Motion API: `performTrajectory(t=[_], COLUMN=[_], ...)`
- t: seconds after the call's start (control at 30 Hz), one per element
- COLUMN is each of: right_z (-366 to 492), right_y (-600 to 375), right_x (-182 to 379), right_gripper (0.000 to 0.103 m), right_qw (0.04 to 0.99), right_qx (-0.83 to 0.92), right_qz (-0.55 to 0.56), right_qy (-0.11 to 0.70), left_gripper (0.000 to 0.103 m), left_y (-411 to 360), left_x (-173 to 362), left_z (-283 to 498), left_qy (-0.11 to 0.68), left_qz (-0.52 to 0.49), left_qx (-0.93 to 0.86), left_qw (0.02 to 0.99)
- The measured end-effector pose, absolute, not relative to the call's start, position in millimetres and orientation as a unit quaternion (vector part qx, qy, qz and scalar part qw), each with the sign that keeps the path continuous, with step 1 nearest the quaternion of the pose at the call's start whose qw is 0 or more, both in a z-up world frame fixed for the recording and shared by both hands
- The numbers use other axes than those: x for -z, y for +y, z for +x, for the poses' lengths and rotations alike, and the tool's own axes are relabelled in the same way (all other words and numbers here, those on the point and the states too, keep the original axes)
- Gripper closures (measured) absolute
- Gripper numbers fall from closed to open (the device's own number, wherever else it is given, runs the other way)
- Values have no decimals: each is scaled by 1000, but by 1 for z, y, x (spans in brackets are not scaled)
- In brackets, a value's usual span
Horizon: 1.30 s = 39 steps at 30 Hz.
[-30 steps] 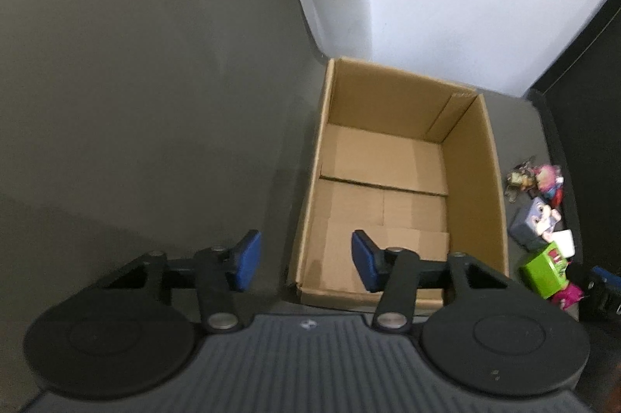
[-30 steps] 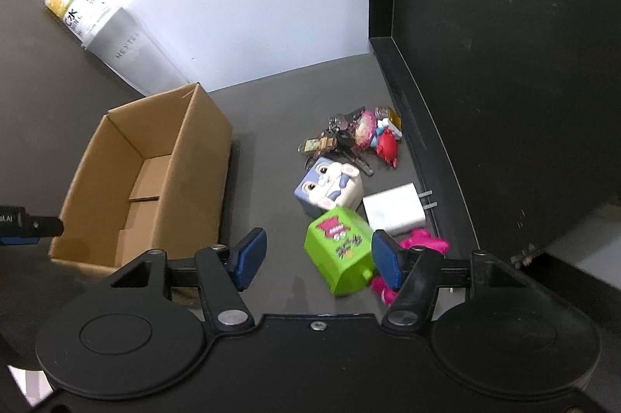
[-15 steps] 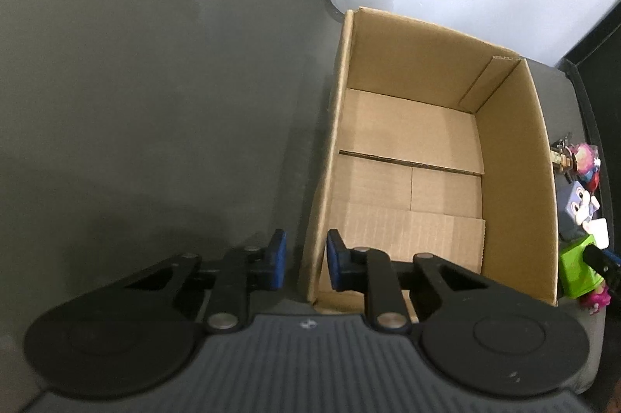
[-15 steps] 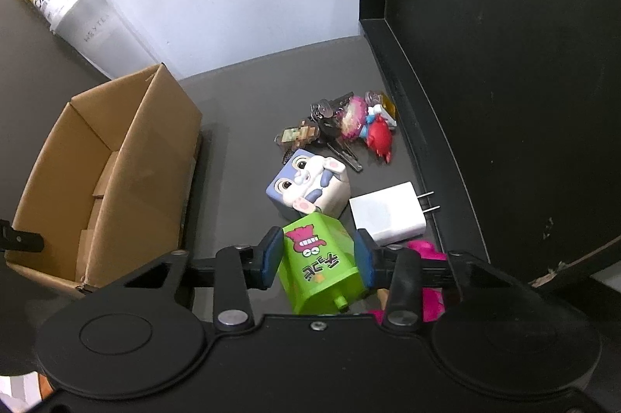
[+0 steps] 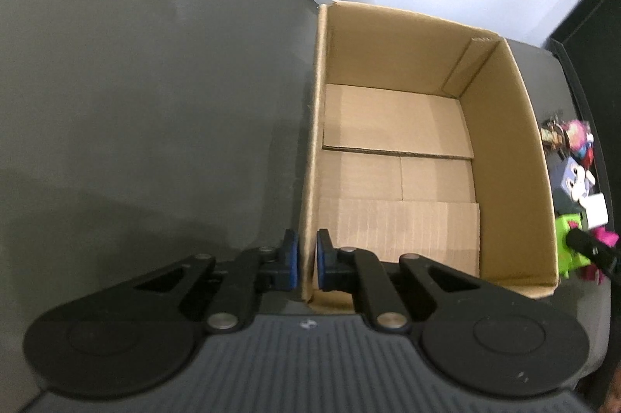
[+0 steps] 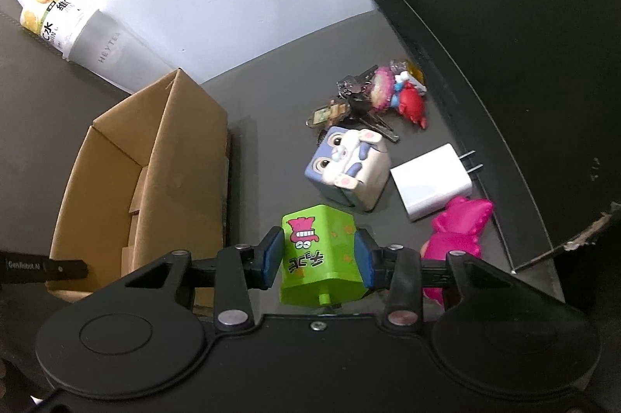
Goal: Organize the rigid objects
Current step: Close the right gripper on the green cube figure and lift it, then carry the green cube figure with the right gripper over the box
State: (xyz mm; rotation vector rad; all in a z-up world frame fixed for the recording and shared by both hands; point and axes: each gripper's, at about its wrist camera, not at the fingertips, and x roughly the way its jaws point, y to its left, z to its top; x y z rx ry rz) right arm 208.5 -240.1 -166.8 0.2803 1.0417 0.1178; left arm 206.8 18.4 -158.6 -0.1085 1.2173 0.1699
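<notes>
Dark grey counter, black wall panel along its right side. Open cardboard box sits on the counter's left part, flaps folded flat on its floor, nothing inside. Left gripper: jaws have just closed onto the box's left wall near the front corner, one blue pad outside, one inside, clamping the cardboard. Right gripper: jaws narrowed and gripping the green cube toy by its two sides, just right of the box. Near it: blue-white rabbit cube, white charger touching a pink toy, key bunch with charms farther back. Lidded cup behind the box.
</notes>
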Motion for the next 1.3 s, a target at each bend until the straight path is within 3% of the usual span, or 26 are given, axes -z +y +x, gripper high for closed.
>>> performTrajectory(t=[0.27,0.8,1.3], right_z=[214,210,198], right_y=[-234,-245,-247], right_x=[174,178,140], right_gripper=[53,55,55], right_qw=[858,850,873], right_qx=[-68,-70,-67], right_qz=[132,179,183], right_qy=[492,491,448], left_gripper=[95,95,94], left_y=[15,25,29], left_x=[157,154,151], left_z=[206,207,218], left_qy=[572,577,582], left_qz=[-43,-47,-60], left_qx=[-69,-55,-53], left_qw=[816,814,809])
